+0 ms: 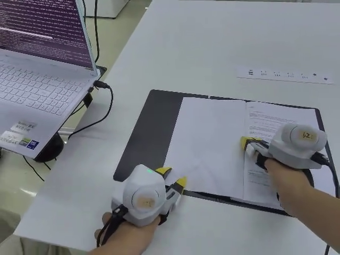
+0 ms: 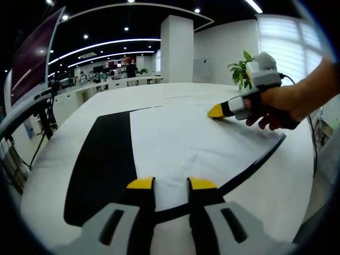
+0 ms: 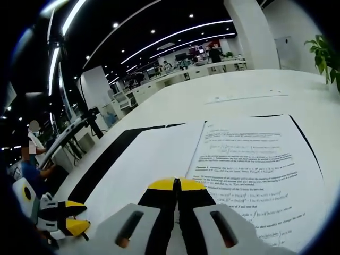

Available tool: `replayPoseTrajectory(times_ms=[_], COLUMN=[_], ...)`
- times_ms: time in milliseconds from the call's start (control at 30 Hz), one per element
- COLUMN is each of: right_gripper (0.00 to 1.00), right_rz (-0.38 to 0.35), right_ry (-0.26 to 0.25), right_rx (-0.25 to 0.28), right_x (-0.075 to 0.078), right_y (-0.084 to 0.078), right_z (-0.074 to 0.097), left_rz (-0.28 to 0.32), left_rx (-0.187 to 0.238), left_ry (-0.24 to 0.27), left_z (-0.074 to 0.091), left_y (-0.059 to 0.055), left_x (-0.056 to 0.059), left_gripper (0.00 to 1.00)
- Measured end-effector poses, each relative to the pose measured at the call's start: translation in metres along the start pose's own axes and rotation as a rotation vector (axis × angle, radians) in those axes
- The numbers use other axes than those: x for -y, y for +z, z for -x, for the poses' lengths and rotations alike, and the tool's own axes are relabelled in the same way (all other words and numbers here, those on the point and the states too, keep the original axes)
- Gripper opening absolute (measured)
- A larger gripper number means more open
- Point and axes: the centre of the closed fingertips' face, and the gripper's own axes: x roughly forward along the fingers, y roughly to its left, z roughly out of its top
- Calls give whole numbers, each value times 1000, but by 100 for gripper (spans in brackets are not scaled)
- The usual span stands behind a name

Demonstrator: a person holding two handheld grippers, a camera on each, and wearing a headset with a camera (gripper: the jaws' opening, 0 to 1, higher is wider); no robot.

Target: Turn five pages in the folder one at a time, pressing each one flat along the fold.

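Folder (image 1: pixel 143 133) open flat, left gripper (image 1: pixel 172 177) at near edge, right gripper (image 1: pixel 247 144) on fold.

Bench (image 1: pixel 212 37): white, carrying everything below.
Folder (image 1: pixel 143 133): black, lying spread out flat.
Blank page (image 1: pixel 212 138): white, on the folder's left half, reaching the fold.
Printed page (image 1: pixel 276 114): right of the fold, partly under a hand.
Left gripper (image 1: pixel 172 177): at the blank page's near corner, yellow-tipped jaws slightly parted.
Right gripper (image 1: pixel 247 144): tips on the fold line, jaws seemingly pressed together.
Laptop (image 1: pixel 37 79): far left, screen lit.
Cable (image 1: pixel 101 114): black, plugged into the laptop's side.
Socket strip (image 1: pixel 284 74): beyond the folder.
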Motion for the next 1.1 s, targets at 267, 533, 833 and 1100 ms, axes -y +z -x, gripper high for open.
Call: replayPoseTrajectory(times_ms=[267, 533, 833, 1100], right_gripper=[0, 0, 0, 0], right_rz=[-14, -19, -4, 38], right_ry=[-9, -19, -30, -47], right_rx=[15, 32, 37, 47], right_x=[6, 9, 18, 26], right_y=[13, 27, 46, 62], right_z=[-15, -33, -59, -76], left_rz=[3, -3, 5, 3], left_rx=[5, 7, 8, 10], left_ry=[1, -2, -2, -3], left_z=[0, -1, -1, -2], left_y=[-1, -1, -1, -1], left_x=[0, -1, -1, -1], left_gripper=[22, 22, 22, 22])
